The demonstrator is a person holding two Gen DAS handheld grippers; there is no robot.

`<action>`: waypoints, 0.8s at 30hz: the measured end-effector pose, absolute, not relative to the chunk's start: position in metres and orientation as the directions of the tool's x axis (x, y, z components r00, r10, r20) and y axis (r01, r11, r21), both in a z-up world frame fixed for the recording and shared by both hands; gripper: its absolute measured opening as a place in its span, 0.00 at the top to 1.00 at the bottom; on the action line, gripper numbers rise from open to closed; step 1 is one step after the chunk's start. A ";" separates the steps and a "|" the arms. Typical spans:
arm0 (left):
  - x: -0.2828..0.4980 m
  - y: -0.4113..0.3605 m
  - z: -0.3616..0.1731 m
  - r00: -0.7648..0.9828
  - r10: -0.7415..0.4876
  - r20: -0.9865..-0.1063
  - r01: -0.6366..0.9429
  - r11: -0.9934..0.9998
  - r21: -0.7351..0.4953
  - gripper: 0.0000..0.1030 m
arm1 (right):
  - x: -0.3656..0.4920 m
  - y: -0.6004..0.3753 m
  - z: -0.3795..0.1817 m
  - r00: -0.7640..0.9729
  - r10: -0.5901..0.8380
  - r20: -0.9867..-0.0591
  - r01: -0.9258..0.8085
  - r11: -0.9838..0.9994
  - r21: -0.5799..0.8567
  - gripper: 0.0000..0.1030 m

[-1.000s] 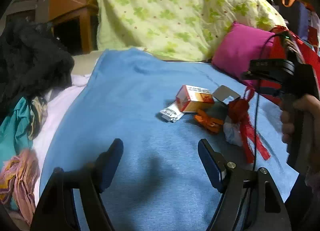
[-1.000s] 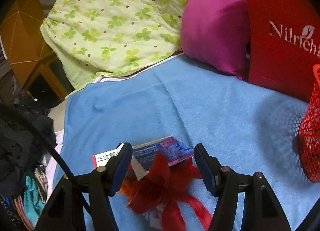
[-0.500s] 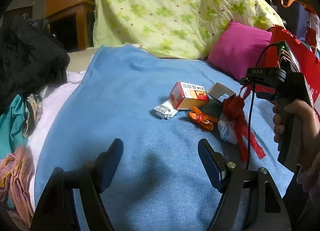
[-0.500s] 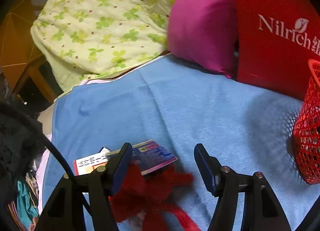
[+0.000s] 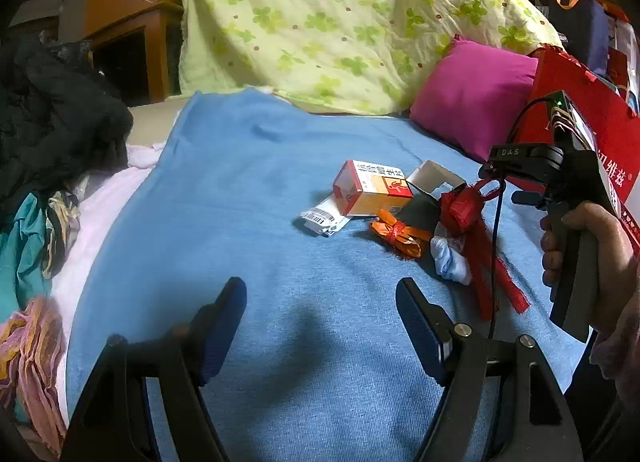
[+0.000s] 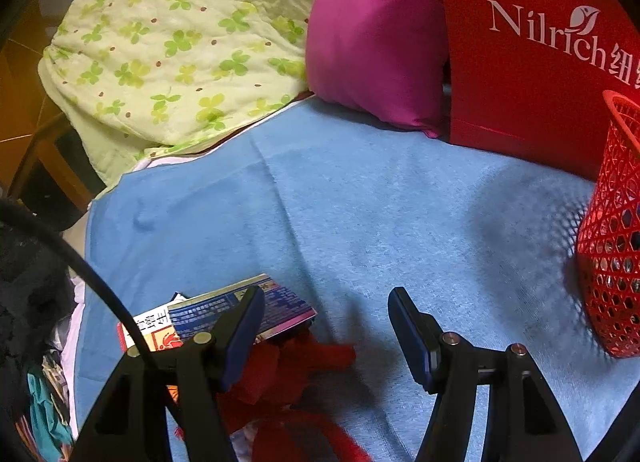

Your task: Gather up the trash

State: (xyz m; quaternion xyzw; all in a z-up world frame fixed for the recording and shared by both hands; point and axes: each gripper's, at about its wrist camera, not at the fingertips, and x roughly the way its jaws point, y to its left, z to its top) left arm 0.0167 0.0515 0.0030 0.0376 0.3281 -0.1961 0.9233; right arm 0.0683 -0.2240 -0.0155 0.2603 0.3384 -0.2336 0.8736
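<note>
left claw (image 5: 320, 326) open, empty, lower centre; right claw (image 6: 326, 322) open above red ribbon (image 6: 308, 362); red basket (image 6: 612, 246) right edge

Trash pile on the bed, quick count – approx 6 bits, plus 2 tools.

1 orange-and-white cardboard medicine box (image 5: 370, 188); 1 white paper slip w/ barcode (image 5: 322, 219) poking out beside it; 1 flattened blue-printed carton (image 6: 244, 312); 1 crumpled orange plastic wrapper (image 5: 398, 236); 1 red ribbon bow w/ long tails (image 5: 466, 208); 1 scrunched white tissue wad (image 5: 450, 260). Soft stuff: 1 blue terry blanket (image 5: 256, 190), 1 green clover-print quilt (image 5: 320, 14), 1 magenta cushion (image 5: 468, 98). 1 red paper shopping bag w/ white lettering (image 6: 532, 50), 1 red plastic mesh basket (image 6: 612, 246). 2 black two-finger grippers, left gripper (image 5: 320, 326), right gripper (image 6: 326, 322); 1 hand (image 5: 592, 258) seen.
</note>
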 end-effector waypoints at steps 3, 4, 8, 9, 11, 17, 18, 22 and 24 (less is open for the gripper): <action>0.017 0.049 0.000 0.706 -0.328 -0.628 0.389 0.920 -0.044 0.25 | 0.070 -0.223 -0.015 0.664 -0.229 -0.712 0.583 0.754 0.302 0.34; 0.017 0.049 -0.001 0.704 -0.325 -0.631 0.389 0.920 -0.040 0.25 | 0.070 -0.222 -0.015 0.664 -0.227 -0.712 0.581 0.756 0.302 0.34; 0.018 0.048 -0.004 0.701 -0.316 -0.639 0.385 0.922 -0.033 0.25 | 0.071 -0.217 -0.015 0.668 -0.217 -0.712 0.569 0.765 0.301 0.34; 0.018 0.048 -0.004 0.701 -0.314 -0.640 0.385 0.922 -0.031 0.25 | 0.071 -0.216 -0.016 0.669 -0.214 -0.712 0.568 0.765 0.304 0.34; 0.018 0.047 -0.005 0.699 -0.307 -0.646 0.383 0.923 -0.025 0.25 | 0.070 -0.216 -0.016 0.669 -0.208 -0.714 0.567 0.764 0.308 0.34; 0.021 0.043 -0.009 0.689 -0.294 -0.663 0.382 0.924 -0.013 0.25 | 0.066 -0.222 -0.018 0.672 -0.204 -0.712 0.570 0.756 0.322 0.34; 0.021 0.042 -0.010 0.687 -0.292 -0.665 0.382 0.924 -0.011 0.25 | 0.065 -0.222 -0.018 0.673 -0.204 -0.711 0.571 0.755 0.323 0.34; 0.023 0.039 -0.013 0.683 -0.284 -0.673 0.384 0.923 0.001 0.25 | 0.066 -0.226 -0.020 0.674 -0.197 -0.712 0.570 0.752 0.332 0.34; 0.023 0.037 -0.014 0.679 -0.284 -0.676 0.388 0.922 0.003 0.25 | 0.066 -0.227 -0.020 0.675 -0.196 -0.712 0.569 0.753 0.332 0.34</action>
